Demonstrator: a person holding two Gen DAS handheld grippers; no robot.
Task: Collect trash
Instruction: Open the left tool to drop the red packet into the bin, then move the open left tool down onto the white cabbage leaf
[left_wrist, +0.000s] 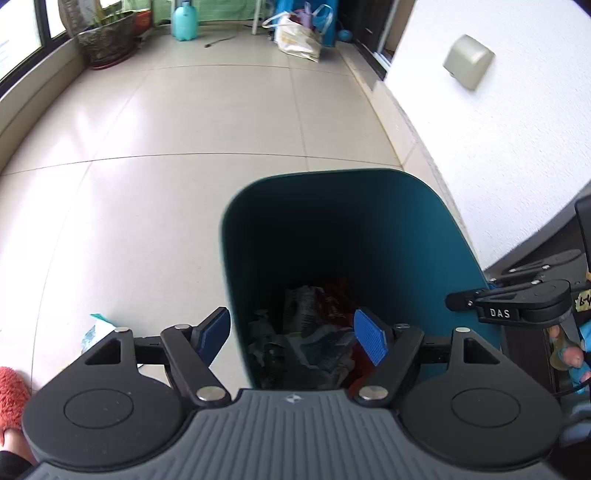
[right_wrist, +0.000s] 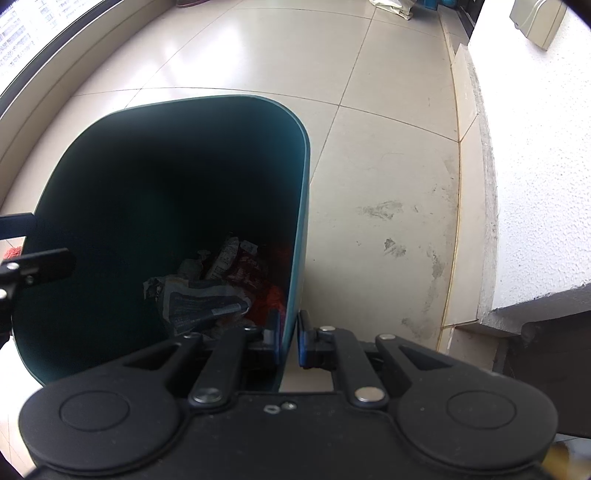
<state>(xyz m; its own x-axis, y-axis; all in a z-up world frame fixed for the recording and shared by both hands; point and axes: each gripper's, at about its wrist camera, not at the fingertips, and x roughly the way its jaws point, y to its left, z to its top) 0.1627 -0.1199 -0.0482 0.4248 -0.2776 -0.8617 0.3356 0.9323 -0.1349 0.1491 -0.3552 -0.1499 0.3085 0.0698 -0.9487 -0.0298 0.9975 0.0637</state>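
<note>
On the tiled floor (right_wrist: 388, 155), right hand-held gripper (right_wrist: 288, 339) clamps the bin (right_wrist: 301, 221) wall.

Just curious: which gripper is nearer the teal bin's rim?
Right. The right gripper is clamped on the bin's rim; the left gripper hangs open above the bin's mouth, touching nothing.

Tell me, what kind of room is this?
Probably an enclosed home balcony or sunroom: a tiled floor runs beside low windows, with a potted plant and shopping bags at the far end.
</note>
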